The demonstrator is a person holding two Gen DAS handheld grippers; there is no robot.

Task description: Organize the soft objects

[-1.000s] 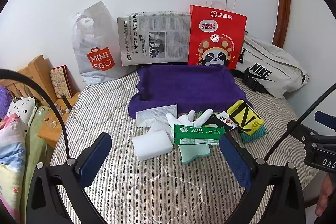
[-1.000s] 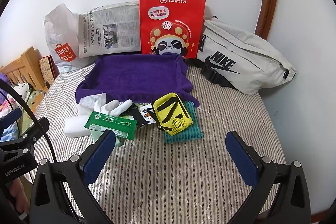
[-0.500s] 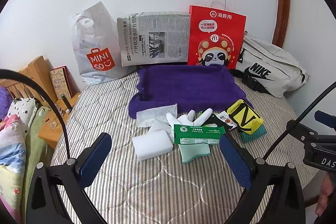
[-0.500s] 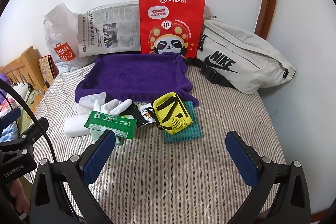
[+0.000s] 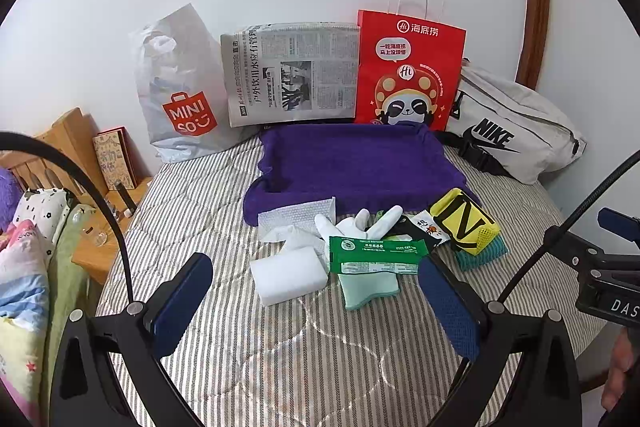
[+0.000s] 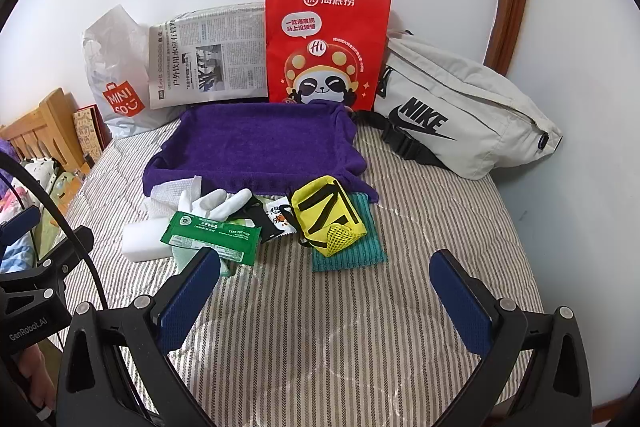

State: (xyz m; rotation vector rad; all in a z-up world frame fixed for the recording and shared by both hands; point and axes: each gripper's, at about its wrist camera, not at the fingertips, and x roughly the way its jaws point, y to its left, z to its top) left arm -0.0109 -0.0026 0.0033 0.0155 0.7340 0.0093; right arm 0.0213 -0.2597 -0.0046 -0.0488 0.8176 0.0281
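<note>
Soft items clustered ahead of both spread grippers

The white sponge [image 5: 288, 275], green packet [image 5: 374, 255] and yellow pouch [image 6: 326, 215] are seen lying before the purple towel [image 5: 352, 163]; left gripper [image 5: 316, 307] and right gripper [image 6: 326, 301] are held wide apart, nothing grasped.

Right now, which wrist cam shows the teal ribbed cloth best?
Right wrist: the teal ribbed cloth shows its near edge and right side beneath the yellow mesh pouch. In the left wrist view only a small corner peeks out under the pouch.
</note>
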